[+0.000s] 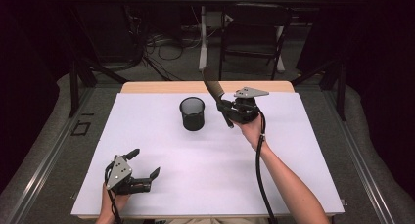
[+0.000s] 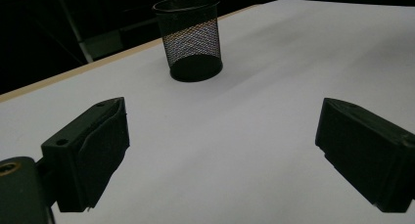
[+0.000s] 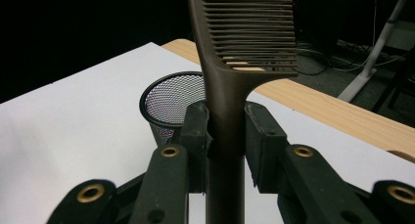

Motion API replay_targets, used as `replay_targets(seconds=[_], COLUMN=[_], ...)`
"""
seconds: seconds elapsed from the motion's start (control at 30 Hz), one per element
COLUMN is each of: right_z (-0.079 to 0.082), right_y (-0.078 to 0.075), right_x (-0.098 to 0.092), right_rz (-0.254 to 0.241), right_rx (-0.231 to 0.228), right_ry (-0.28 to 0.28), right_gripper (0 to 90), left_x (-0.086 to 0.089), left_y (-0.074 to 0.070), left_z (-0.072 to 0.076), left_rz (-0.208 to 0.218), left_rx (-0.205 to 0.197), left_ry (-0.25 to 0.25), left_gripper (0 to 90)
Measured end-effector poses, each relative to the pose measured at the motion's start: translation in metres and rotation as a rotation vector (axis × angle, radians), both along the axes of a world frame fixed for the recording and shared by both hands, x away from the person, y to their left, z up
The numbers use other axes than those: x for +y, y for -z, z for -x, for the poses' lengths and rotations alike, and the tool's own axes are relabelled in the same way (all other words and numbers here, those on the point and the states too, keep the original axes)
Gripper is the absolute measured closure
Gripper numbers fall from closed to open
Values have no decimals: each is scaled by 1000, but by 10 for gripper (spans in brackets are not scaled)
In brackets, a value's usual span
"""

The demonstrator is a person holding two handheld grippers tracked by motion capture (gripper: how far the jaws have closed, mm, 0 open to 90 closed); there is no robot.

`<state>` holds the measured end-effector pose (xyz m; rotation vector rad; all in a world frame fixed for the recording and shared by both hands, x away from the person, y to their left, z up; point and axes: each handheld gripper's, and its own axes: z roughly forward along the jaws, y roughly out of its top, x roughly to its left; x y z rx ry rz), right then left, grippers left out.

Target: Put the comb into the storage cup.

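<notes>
Left tool (image 1: 139, 166) rests wide open near; right tool (image 3: 226, 136) clamps the comb (image 3: 244, 33), which should be lowered upright into the mesh cup (image 1: 192, 113).

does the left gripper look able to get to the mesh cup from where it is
Probably yes: the left gripper is open and holds nothing, and only bare white table lies between it and the mesh cup. The right gripper, holding the comb, stays beside the cup.

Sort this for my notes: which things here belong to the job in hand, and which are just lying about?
In the job:
- comb, clamped in the right claw
- mesh pen cup

Lying about:
- folding chair behind the table
- floor cables
- left claw, open and idle
</notes>
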<state>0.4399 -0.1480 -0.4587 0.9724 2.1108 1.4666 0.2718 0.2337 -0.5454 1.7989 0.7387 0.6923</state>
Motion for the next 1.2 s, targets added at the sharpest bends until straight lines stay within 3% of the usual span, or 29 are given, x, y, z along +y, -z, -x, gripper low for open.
replay_targets(seconds=[1.2], right_z=[-8], right_y=[-1], right_x=[12], right_rz=[-65], right_rx=[-44], right_ry=[3], right_gripper=[725], left_x=[0], left_y=[0], left_z=[0], left_rz=[-3], left_rx=[0], left_ry=[4], left_gripper=[62])
